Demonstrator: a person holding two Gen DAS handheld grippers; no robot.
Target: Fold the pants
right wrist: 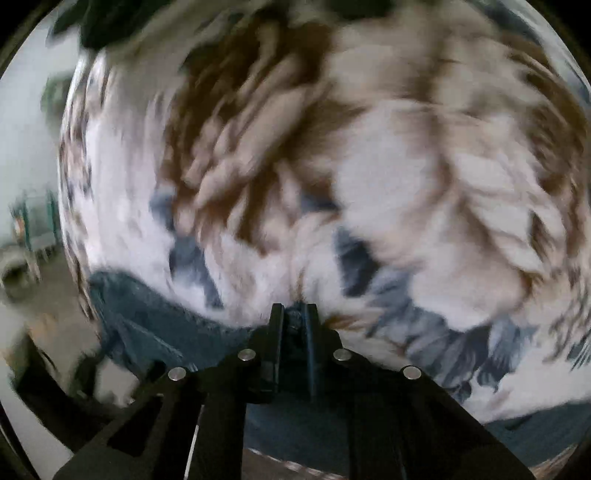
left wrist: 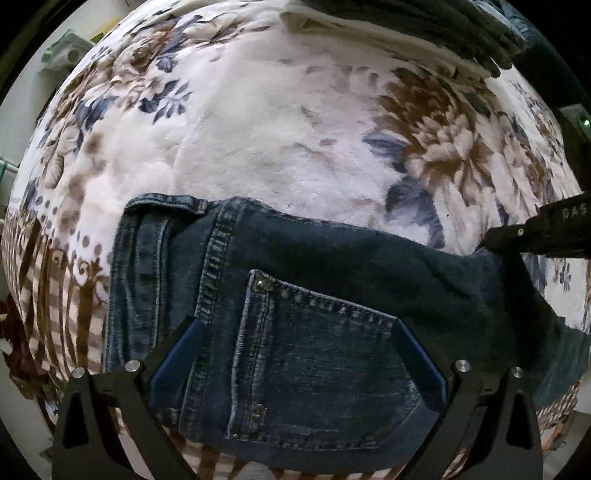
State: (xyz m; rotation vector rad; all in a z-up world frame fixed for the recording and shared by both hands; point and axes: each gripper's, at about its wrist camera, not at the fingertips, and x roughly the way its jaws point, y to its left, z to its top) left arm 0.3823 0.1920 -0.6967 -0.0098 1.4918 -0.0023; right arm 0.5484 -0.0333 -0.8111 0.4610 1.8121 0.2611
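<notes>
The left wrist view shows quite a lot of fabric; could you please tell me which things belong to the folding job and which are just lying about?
Part of the job:
- jeans, back pocket up
- left tool, open over the pocket
- right tool, shut on the jeans' edge

Just lying about:
- floral blanket underneath
- stack of folded clothes at the far edge

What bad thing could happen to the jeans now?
1. The right claw pinches only a small bit of the jeans at their edge, and its view is blurred from fast motion, so the cloth might slip out.
2. The left claw is open over the pocket, holding nothing, so a pull could drag the jeans across the fuzzy blanket and bunch them up.
</notes>
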